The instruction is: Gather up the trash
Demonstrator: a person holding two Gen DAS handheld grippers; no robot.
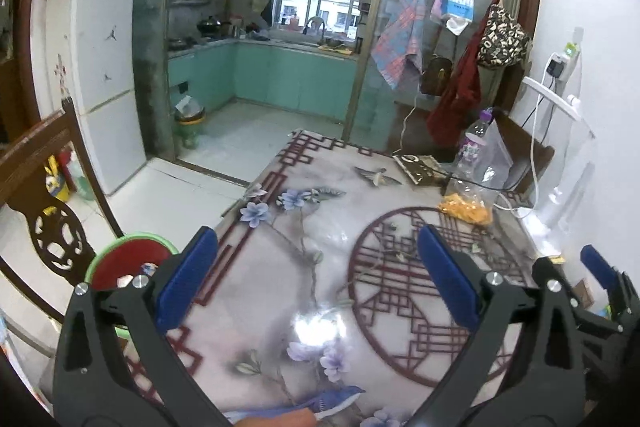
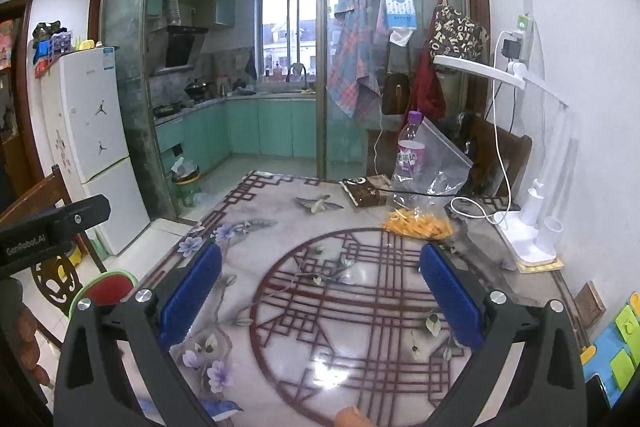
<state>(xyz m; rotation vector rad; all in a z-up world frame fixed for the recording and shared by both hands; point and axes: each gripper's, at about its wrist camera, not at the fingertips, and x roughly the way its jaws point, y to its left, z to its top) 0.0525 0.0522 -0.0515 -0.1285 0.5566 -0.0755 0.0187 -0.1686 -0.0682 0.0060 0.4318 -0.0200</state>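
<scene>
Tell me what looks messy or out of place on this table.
Orange scraps lie piled loose on the table beside an upright plastic bottle and a clear bag. Small dried bits are scattered over the pattern.

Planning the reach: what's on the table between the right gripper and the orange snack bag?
Right wrist view: between the right gripper and the orange snack bag only patterned tablecloth with small dried leaf bits, nothing bulky.

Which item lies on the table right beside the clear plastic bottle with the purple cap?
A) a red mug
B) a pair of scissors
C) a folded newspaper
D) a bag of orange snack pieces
D: the clear bag of orange snack pieces lies at the foot of the bottle at the table's far end.
</scene>
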